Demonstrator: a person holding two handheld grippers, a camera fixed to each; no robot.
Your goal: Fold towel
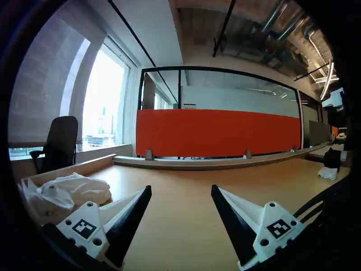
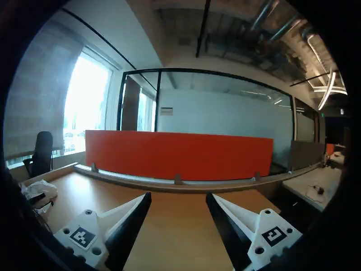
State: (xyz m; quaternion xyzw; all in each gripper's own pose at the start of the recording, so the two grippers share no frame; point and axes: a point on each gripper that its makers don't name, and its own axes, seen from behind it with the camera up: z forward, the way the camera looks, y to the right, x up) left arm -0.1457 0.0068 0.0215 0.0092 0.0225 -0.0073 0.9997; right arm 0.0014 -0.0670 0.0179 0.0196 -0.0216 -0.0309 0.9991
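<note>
the left gripper [image 1: 181, 193] gapes wide over the desk [image 1: 194, 174], holding nothing. the crumpled towel [image 1: 74, 190] lies at 8 o'clock. the right gripper [image 2: 178, 199] is wide apart, empty.

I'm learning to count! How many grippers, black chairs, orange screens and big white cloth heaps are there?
Grippers: 2 (left gripper, right gripper)
Black chair: 1
Orange screen: 1
Big white cloth heap: 1
Total: 5

The towel [image 1: 74, 189], white and unfolded, lay crumpled in a loose, rumpled heap on the wooden bench [image 1: 180, 217], at the far left of the left gripper view.
</note>
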